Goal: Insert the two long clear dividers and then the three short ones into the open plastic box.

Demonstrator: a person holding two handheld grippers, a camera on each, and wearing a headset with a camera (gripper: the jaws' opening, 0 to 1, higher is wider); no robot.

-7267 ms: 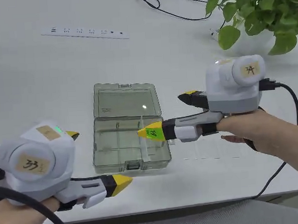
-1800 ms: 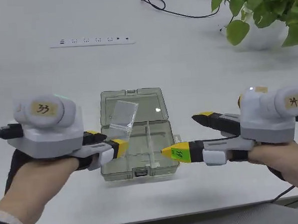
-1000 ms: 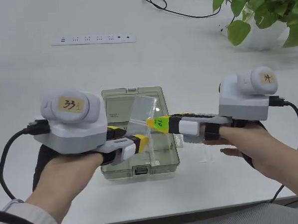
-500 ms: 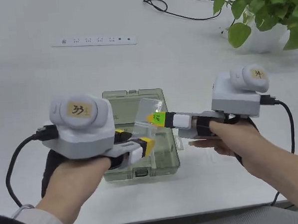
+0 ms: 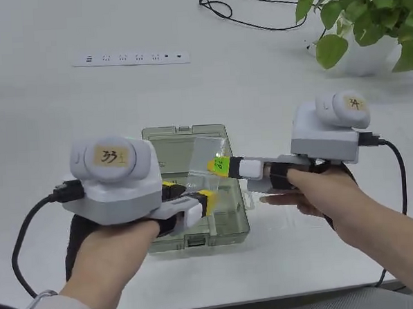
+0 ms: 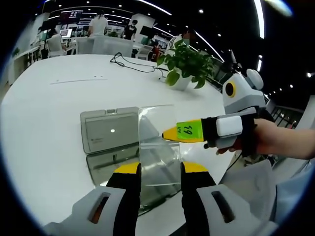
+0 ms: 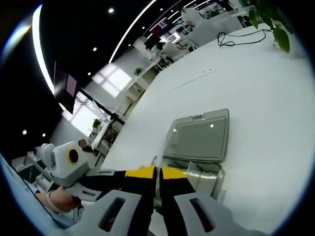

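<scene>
The open clear plastic box (image 5: pixel 227 226) lies on the white table with its lid (image 5: pixel 165 141) flat behind it. My left gripper (image 5: pixel 203 198) is over the box's front, shut on a clear divider (image 5: pixel 205 153) that stands tilted above the box. In the left gripper view the divider (image 6: pixel 156 128) spans the gap between the jaws of the left gripper (image 6: pixel 161 169). My right gripper (image 5: pixel 217 166) reaches in from the right, jaws together on the divider's right edge (image 6: pixel 173 118). The right gripper view shows the right gripper (image 7: pixel 157 172) nearly shut, pointing at the box (image 7: pixel 199 135).
A white power strip (image 5: pixel 132 59) lies far back on the table. A potted plant (image 5: pixel 365 14) stands at the back right, with a black cable (image 5: pixel 247 7) beside it. Faint clear pieces (image 5: pixel 289 218) lie on the table just right of the box.
My left gripper has carried the divider rightward over the box. My right gripper swung in from the right, shut, and met the divider's edge. In the last half second little has moved.
</scene>
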